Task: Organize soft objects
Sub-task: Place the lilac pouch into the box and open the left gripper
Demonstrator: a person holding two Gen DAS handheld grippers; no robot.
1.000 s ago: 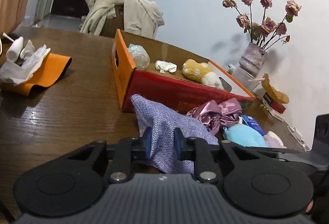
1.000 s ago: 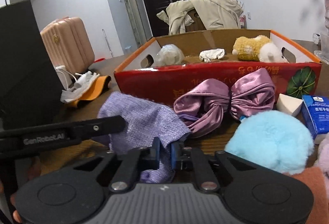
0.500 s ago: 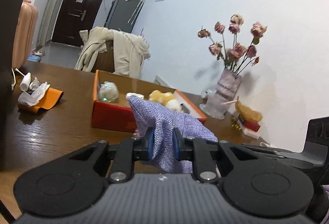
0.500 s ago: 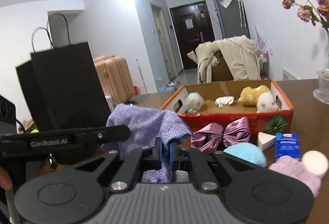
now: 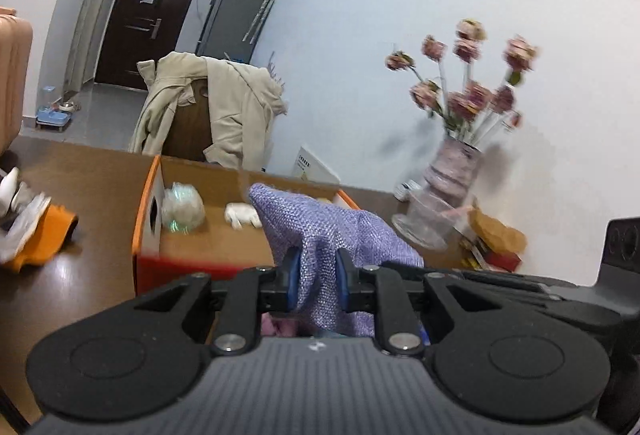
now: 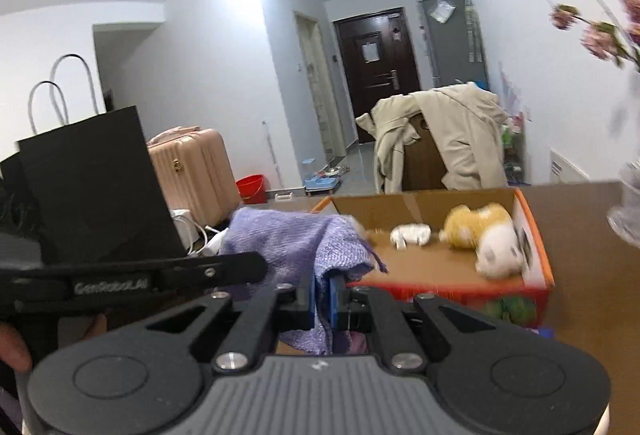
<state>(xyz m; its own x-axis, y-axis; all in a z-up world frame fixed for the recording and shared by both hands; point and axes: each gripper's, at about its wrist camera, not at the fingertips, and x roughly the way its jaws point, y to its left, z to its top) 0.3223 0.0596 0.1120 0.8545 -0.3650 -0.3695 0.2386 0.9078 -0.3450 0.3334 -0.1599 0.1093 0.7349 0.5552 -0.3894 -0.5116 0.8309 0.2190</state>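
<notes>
Cardboard box (image 5: 192, 247) with orange rim and red front sits mid-frame on the brown counter (image 5: 80, 275) in the left wrist view; inside it a clear crinkly ball (image 5: 183, 209) and a white crumpled piece (image 5: 242, 215). Right wrist view shows the same box (image 6: 536, 243) at centre right, with a yellow-and-white plush toy (image 6: 486, 239) and the white piece (image 6: 410, 234) inside. Beige coat (image 5: 224, 111) draped on a chair behind the box. Vase of pink flowers (image 5: 452, 175) at right of the left view, blurred. Orange pouch with white wrappers (image 5: 36, 235) at left edge. Black paper bag (image 6: 92, 187) and pink suitcase (image 6: 192, 171) at left of the right view.

Writing: "GenRobot.AI" on the other gripper's arm, lower left of the right view, slightly blurred.

Purple knit cloth (image 5: 320, 239) held up in front of the box, off the counter, between both grippers. Left gripper (image 5: 316, 281) fingers clamped on a thick fold of it, pointing slightly downward toward the box. Right gripper (image 6: 322, 297) fingers pinched tight on a thin edge of the cloth (image 6: 296, 239), which drapes to the upper left of them. Fingertip of a hand (image 6: 12, 349) at lower left edge.
</notes>
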